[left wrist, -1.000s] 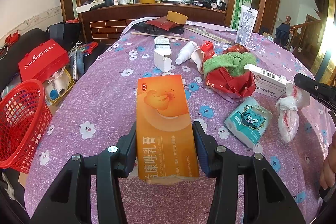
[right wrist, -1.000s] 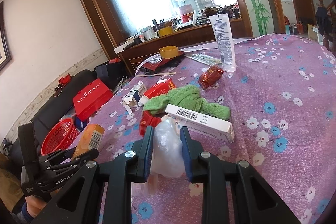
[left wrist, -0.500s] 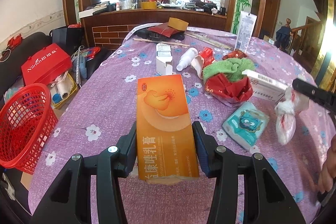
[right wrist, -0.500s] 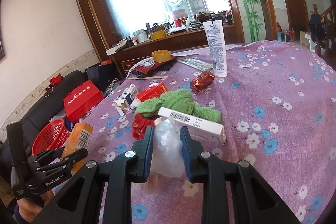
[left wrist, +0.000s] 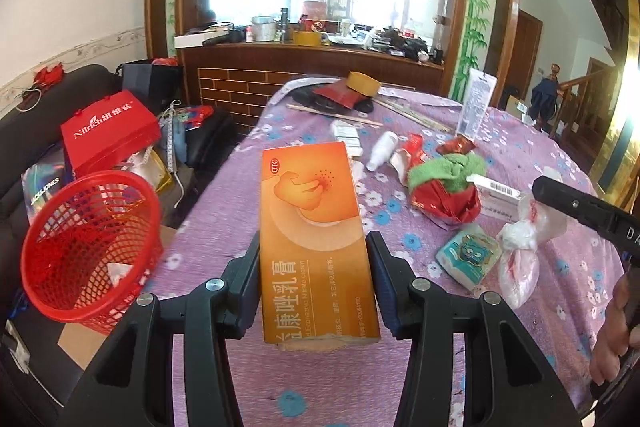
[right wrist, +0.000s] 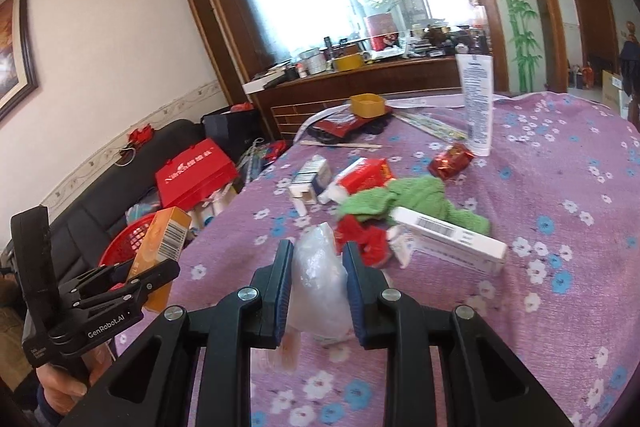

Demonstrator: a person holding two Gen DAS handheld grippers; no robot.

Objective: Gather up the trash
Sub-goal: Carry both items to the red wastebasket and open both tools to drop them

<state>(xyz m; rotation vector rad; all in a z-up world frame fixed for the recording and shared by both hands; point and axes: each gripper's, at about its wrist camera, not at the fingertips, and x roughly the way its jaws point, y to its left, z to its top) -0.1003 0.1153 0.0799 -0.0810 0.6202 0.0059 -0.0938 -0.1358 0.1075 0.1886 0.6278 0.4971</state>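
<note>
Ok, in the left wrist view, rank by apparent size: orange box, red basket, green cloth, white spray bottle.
1. Orange box, though it is held right at the camera, so nearness inflates it.
2. Red basket, close behind; the true order of these two is unsure.
3. Green cloth.
4. White spray bottle.

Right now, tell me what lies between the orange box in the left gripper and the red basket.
Nothing lies between them. In the left wrist view, only the purple tablecloth's edge separates the orange box, held by the left gripper, from the red basket standing off-table.
</note>
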